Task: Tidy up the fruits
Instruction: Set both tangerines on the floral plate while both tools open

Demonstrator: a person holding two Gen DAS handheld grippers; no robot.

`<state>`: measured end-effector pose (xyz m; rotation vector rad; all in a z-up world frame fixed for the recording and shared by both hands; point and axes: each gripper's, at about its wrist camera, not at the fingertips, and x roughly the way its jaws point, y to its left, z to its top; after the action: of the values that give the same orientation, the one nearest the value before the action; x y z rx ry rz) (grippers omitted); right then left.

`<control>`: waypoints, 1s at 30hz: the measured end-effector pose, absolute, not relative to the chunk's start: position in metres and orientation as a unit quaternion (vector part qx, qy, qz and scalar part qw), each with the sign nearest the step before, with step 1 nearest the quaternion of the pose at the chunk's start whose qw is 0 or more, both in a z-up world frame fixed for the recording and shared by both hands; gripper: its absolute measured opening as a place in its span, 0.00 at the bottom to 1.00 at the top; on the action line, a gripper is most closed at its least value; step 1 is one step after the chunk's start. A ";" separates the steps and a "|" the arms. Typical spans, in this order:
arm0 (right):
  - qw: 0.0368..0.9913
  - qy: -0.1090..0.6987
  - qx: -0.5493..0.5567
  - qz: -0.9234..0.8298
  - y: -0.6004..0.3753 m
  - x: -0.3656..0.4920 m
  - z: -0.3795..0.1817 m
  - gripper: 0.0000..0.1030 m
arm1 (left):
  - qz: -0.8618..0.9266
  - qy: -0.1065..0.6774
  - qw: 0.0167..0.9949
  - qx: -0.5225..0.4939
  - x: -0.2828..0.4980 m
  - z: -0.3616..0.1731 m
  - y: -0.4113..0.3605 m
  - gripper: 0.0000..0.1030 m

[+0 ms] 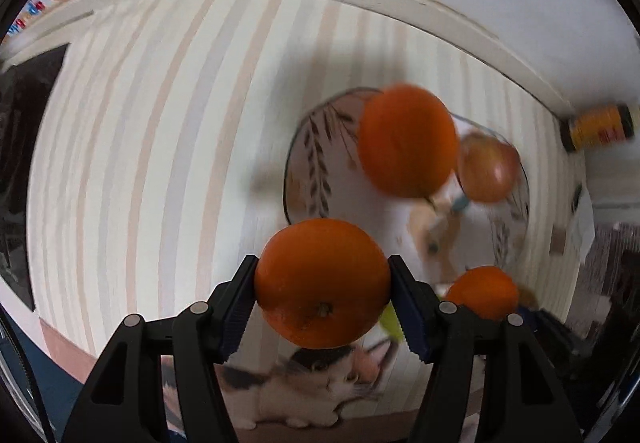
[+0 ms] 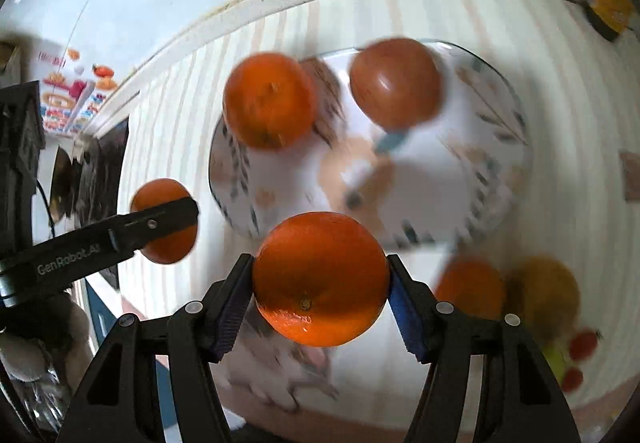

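My left gripper (image 1: 322,289) is shut on an orange (image 1: 322,283) and holds it above the striped tablecloth, short of a patterned white plate (image 1: 316,147). On the plate lie another orange (image 1: 408,141) and a reddish tomato-like fruit (image 1: 489,169). My right gripper (image 2: 320,283) is shut on a second orange (image 2: 320,279), also short of the plate (image 2: 500,147), which holds the orange (image 2: 269,101) and the red fruit (image 2: 396,83). The left gripper with its orange (image 2: 166,221) shows at the left of the right wrist view.
Another orange (image 2: 470,289) and a yellow fruit (image 2: 550,295) lie on the cloth at the right, with small red fruits (image 2: 582,345) nearby. A yellow can (image 1: 600,127) stands by the wall. A cat picture (image 1: 304,391) is printed on the cloth's near edge.
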<state>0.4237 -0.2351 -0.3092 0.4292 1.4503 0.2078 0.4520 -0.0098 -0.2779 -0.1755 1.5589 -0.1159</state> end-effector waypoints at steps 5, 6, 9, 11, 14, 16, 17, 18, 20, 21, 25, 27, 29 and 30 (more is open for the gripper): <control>0.713 0.664 0.206 0.091 -0.212 0.459 -0.336 0.65 | -0.043 0.725 0.677 -0.122 0.488 -0.302 -0.004 0.60; 0.711 0.666 0.206 0.092 -0.210 0.461 -0.338 0.65 | -0.041 0.727 0.674 -0.123 0.492 -0.305 -0.004 0.60; 0.700 0.678 0.205 0.093 -0.195 0.468 -0.356 0.65 | -0.039 0.735 0.667 -0.113 0.498 -0.314 -0.007 0.60; 0.701 0.678 0.203 0.090 -0.189 0.468 -0.365 0.65 | -0.038 0.740 0.663 -0.107 0.502 -0.322 -0.014 0.60; 0.697 0.680 0.211 0.090 -0.187 0.468 -0.370 0.66 | -0.039 0.739 0.665 -0.099 0.505 -0.324 -0.020 0.60; 0.693 0.679 0.220 0.095 -0.190 0.469 -0.371 0.69 | -0.039 0.741 0.663 -0.097 0.508 -0.327 -0.025 0.60; 0.691 0.679 0.227 0.099 -0.192 0.469 -0.371 0.76 | -0.040 0.741 0.664 -0.093 0.508 -0.327 -0.025 0.60; 0.690 0.680 0.228 0.099 -0.193 0.468 -0.369 0.84 | -0.041 0.740 0.665 -0.091 0.507 -0.326 -0.026 0.60; 0.693 0.678 0.225 0.098 -0.198 0.465 -0.362 0.85 | -0.043 0.739 0.666 -0.090 0.507 -0.329 -0.033 0.61; 0.694 0.677 0.223 0.098 -0.199 0.465 -0.361 0.86 | -0.045 0.739 0.666 -0.090 0.508 -0.331 -0.035 0.64; 0.690 0.685 0.214 0.095 -0.203 0.464 -0.359 0.93 | -0.046 0.723 0.683 -0.094 0.506 -0.322 -0.033 0.86; 0.692 0.688 0.202 0.086 -0.207 0.460 -0.356 0.93 | -0.045 0.714 0.692 -0.094 0.505 -0.313 -0.032 0.86; 0.698 0.686 0.189 0.077 -0.211 0.456 -0.348 0.93 | -0.045 0.704 0.703 -0.089 0.502 -0.305 -0.032 0.86; 0.703 0.683 0.182 0.071 -0.213 0.454 -0.343 0.93 | -0.045 0.698 0.709 -0.083 0.499 -0.299 -0.032 0.86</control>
<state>0.4537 -0.2127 -0.3433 0.4058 1.5199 0.1587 0.4991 -0.0320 -0.2986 -0.1852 1.5498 -0.1000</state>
